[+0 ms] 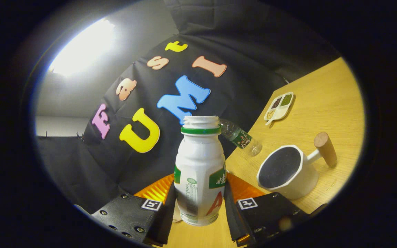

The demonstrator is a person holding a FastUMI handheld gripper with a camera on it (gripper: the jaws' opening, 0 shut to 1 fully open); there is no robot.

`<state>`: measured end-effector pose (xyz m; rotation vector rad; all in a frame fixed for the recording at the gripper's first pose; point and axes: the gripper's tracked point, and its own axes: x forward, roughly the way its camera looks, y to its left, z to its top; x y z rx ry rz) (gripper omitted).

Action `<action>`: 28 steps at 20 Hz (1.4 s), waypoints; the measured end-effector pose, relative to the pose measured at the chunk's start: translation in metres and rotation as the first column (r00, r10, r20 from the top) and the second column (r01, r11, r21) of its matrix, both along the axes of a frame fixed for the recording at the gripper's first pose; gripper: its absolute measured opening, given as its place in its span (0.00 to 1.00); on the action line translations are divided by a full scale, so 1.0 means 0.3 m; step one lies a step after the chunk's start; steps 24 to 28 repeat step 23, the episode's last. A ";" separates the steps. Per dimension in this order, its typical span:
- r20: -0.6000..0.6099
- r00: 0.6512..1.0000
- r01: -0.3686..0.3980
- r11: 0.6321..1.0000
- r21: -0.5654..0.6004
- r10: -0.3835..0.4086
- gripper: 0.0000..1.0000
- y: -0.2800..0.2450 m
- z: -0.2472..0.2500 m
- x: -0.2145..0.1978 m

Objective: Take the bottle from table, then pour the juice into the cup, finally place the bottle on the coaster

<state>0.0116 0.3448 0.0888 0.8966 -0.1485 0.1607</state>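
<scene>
Gripper [200, 206]: I am holding its two fingers clamped on the lower body of the bottle, one finger pressing each flank.
Bottle [200, 172]: a white plastic juice bottle with a green neck ring, sitting between the fingers; its long axis is running along them and away from the camera, its uncapped mouth pointing toward the cloth wall.
Support: I am unable to tell whether the bottle's base is resting on the wooden table [322, 100] or hanging just above it; the horizon is tilting, so I judge the rig is leaning.
Cup [286, 172]: a white cup with a dark inside and a wooden-ended handle, standing on the table ahead and to the right of the bottle, near but apart; I judge any pour is turning on swinging the mouth rightward over that rim.
Coaster [243, 187]: orange ribbed arcs are showing behind the bottle on both sides; probably the coaster, mostly hidden.
Hidden: the liquid level in both bottle and cup.
Bystanders: a clear water bottle [241, 137] and a divided snack dish [279, 106] are lying beyond the cup.
</scene>
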 end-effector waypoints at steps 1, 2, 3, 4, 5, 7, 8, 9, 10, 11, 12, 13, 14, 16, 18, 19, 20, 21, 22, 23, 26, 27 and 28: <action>-0.001 1.000 0.003 0.999 -0.036 -0.003 0.65 0.007 0.000 0.004; -0.008 1.000 0.002 0.998 -0.071 -0.003 0.65 0.020 -0.004 0.007; -0.021 1.000 0.007 0.994 -0.110 -0.009 0.65 0.029 -0.013 0.009; -0.028 0.999 0.015 0.988 -0.155 -0.019 0.65 0.034 -0.020 0.010; -0.037 0.999 0.019 0.978 -0.207 -0.028 0.65 0.044 -0.027 0.010; -0.055 0.997 0.033 0.941 -0.336 -0.055 0.65 0.059 -0.037 0.019; -0.079 0.994 0.038 0.913 -0.407 -0.077 0.65 0.059 -0.058 0.031; -0.095 0.991 0.037 0.884 -0.467 -0.092 0.65 0.064 -0.076 0.040; -0.099 0.991 0.030 0.860 -0.510 -0.094 0.65 0.081 -0.078 0.046; -0.099 0.991 0.026 0.838 -0.545 -0.095 0.65 0.097 -0.082 0.050; -0.097 0.990 0.024 0.815 -0.579 -0.098 0.65 0.107 -0.086 0.054; -0.092 0.990 0.025 0.793 -0.608 -0.102 0.65 0.117 -0.087 0.058; -0.091 0.990 0.028 0.773 -0.634 -0.111 0.65 0.118 -0.094 0.066; -0.086 0.989 0.029 0.735 -0.678 -0.119 0.65 0.134 -0.102 0.074; -0.077 0.987 0.041 0.698 -0.715 -0.138 0.65 0.138 -0.101 0.077; -0.076 0.985 0.048 0.676 -0.736 -0.152 0.65 0.135 -0.100 0.083; -0.071 0.984 0.055 0.651 -0.757 -0.165 0.65 0.136 -0.100 0.093; -0.062 0.983 0.062 0.624 -0.779 -0.175 0.65 0.135 -0.090 0.096; -0.051 0.982 0.068 0.598 -0.799 -0.180 0.65 0.133 -0.085 0.098; -0.041 0.982 0.073 0.574 -0.815 -0.182 0.65 0.136 -0.080 0.103; -0.041 0.982 0.073 0.574 -0.815 -0.182 0.65 0.136 -0.080 0.103; -0.041 0.982 0.073 0.574 -0.815 -0.182 0.65 0.136 -0.080 0.103; -0.041 0.982 0.073 0.574 -0.815 -0.182 0.65 0.136 -0.080 0.103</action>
